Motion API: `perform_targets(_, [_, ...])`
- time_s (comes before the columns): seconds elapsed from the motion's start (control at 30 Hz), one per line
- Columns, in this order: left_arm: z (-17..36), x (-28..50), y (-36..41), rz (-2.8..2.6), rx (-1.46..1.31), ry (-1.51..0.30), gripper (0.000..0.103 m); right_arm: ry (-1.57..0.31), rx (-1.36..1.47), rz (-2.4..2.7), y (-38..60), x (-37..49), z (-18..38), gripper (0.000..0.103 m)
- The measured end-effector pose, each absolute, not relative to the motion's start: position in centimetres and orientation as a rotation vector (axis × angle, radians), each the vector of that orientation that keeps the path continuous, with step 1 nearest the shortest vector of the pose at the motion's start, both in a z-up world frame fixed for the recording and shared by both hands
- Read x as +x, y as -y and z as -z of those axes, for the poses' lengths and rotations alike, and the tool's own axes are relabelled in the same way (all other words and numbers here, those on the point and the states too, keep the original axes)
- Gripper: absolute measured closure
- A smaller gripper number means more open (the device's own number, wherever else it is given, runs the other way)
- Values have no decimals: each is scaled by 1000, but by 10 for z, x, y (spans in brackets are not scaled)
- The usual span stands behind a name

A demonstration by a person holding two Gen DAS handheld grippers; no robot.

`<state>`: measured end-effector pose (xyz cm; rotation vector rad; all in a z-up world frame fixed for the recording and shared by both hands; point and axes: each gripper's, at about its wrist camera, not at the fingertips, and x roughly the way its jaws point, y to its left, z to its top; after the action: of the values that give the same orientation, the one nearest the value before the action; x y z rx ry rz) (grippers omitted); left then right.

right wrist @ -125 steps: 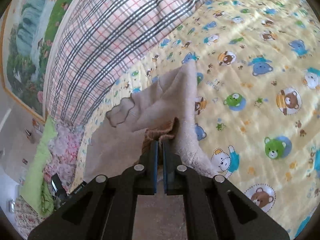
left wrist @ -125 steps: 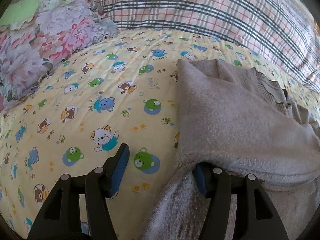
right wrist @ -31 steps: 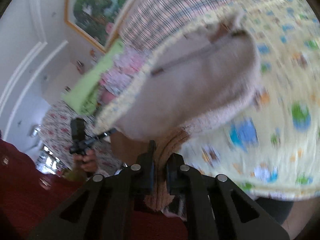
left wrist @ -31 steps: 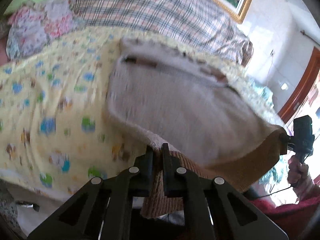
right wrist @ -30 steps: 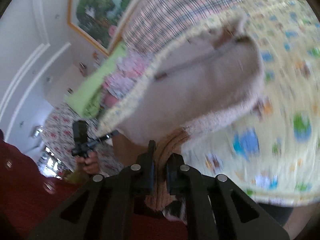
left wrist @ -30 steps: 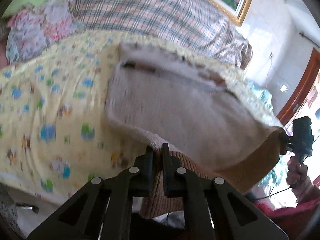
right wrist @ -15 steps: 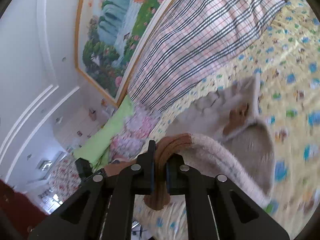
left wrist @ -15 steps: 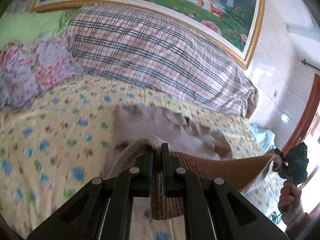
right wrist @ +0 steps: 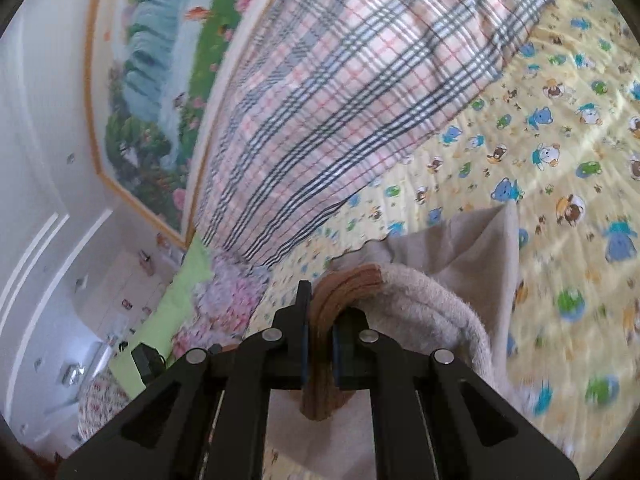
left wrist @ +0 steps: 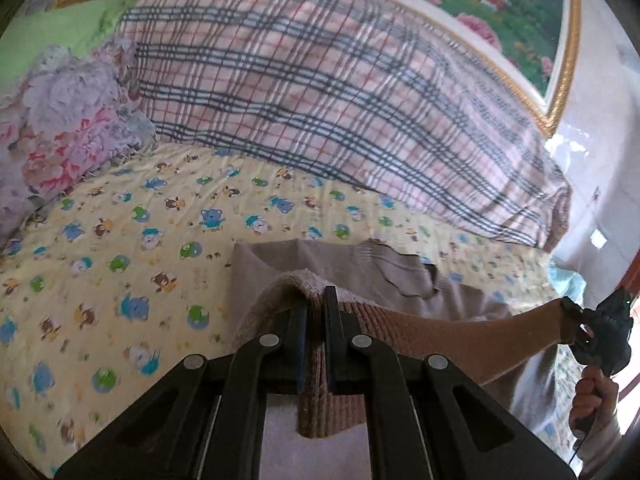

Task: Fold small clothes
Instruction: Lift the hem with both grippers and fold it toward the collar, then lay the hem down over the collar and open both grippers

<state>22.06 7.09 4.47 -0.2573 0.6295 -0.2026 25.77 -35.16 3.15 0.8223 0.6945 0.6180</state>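
Seen from the left wrist, the left gripper (left wrist: 314,312) was clamped on the ribbed brown hem of a small beige sweater (left wrist: 460,304), the hem hanging down between its narrow jaws. The rest of the garment lay ahead of the fingers and to their right on a yellow bear-print sheet (left wrist: 120,248) (a plaid quilt (left wrist: 320,92) was heaped beyond). The hem ran taut to the right, to the right gripper (left wrist: 568,312) in the person's hand (left wrist: 592,396).

Seen from the right wrist, the right gripper (right wrist: 318,308) pinched the same brown hem, its jaws nearly together. The fleecy sweater (right wrist: 452,264) curled over just right of the fingers and draped forward onto the sheet (right wrist: 560,152). The quilt (right wrist: 340,92) lay farther ahead, to the left.
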Motion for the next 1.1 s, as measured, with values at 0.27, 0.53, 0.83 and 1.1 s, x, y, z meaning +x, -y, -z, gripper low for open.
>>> perform_targets(0.27, [0, 292, -69, 138, -237, -737, 99, -819, 819, -447, 355, 318, 19, 94])
perform_targets(0.53, [32, 318, -83, 127, -312, -829, 91, -935, 753, -358, 348, 342, 47, 85])
perform_targets(0.83, [-16, 261, -77, 160, -247, -748, 68, -811, 763, -346, 372, 311, 8, 51])
perform_targets(1.1, [-1, 204, 44, 574, 41, -887, 67, -911, 401, -624, 281, 273, -15, 51])
